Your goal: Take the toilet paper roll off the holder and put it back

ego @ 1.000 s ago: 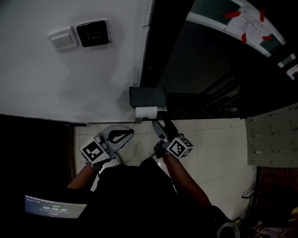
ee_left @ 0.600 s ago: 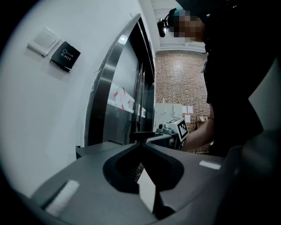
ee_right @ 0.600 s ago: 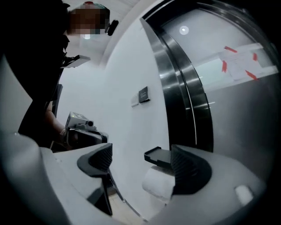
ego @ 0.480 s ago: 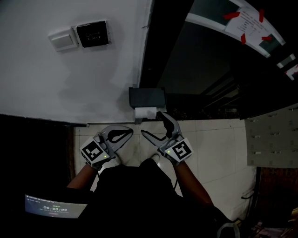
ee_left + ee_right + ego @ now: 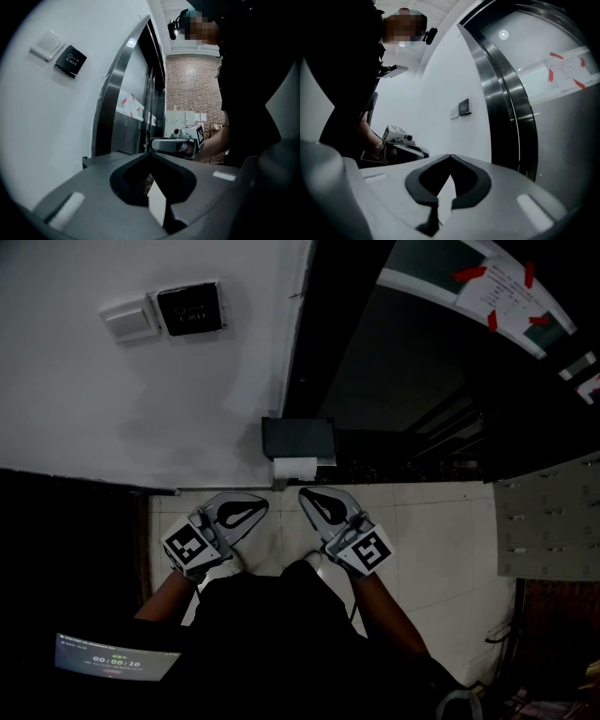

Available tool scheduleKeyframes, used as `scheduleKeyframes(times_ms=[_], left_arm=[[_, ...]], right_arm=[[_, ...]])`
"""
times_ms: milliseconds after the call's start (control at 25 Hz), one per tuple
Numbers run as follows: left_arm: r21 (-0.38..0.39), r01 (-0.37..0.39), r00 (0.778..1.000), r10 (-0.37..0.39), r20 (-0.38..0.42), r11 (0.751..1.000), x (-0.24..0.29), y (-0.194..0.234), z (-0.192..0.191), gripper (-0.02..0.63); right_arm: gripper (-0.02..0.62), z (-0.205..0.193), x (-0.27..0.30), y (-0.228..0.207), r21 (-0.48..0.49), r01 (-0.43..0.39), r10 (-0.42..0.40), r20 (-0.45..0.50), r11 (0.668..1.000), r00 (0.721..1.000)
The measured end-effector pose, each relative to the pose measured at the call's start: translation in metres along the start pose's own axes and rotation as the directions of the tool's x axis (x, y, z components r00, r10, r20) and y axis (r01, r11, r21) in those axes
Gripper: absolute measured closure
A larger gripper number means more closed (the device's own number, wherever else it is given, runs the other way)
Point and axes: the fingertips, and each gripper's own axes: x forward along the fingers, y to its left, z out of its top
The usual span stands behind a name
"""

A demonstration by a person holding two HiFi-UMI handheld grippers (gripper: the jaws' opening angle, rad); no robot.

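Plainly, nothing has been gripped yet. The toilet paper roll point(image 5: 294, 467) sits in its dark holder point(image 5: 298, 437) on the wall point(image 5: 141, 399), just beyond both sets of tongs and touching neither. The left tongs point(image 5: 266, 503) are shut with nothing between the tips. The right tongs point(image 5: 302, 491) have just been closing and now meet tip to tip, also on nothing.

The likeliest trouble from here is a reach made with the tips together. That would only shove the roll or set it spinning, so one pair has to open first. Pinching the outer sheet alone, and not the body of the roll, would probably unwind or tear the paper. The holder also hoods the roll from above, so pulling straight up could jam it.

As far as the dim head view shows, the roll's long axis lies level and along the wall. Its ends point left and right, and its curved face is turned towards the person.
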Motion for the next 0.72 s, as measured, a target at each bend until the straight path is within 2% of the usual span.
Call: scheduleKeyframes(times_ms=[120, 320, 520, 720], left_arm=[[0.005, 0.000, 1.000, 0.000, 0.003, 1.000, 0.0002, 0.0002, -0.0009, 0.604], [-0.032, -0.005, 1.000, 0.005, -0.012, 0.999, 0.0012, -0.0018, 0.0045, 0.604], [-0.009, -0.006, 1.000, 0.006, -0.002, 1.000, 0.0004, 0.0001, 0.0021, 0.604], [-0.030, -0.010, 1.000, 0.010, -0.013, 1.000, 0.0005, -0.0016, 0.0043, 0.604]], right_arm=[[0.595, 0.0014, 0.0025, 0.0038, -0.007, -0.013, 0.013, -0.001, 1.000, 1.000], [0.595, 0.0045, 0.0046, 0.0060, -0.001, -0.022, 0.022, 0.006, 1.000, 1.000], [0.595, 0.0026, 0.0049, 0.0056, -0.002, -0.027, 0.027, -0.005, 1.000, 1.000], [0.595, 0.0016, 0.0072, 0.0104, -0.012, -0.044, 0.044, -0.015, 0.999, 0.999]])
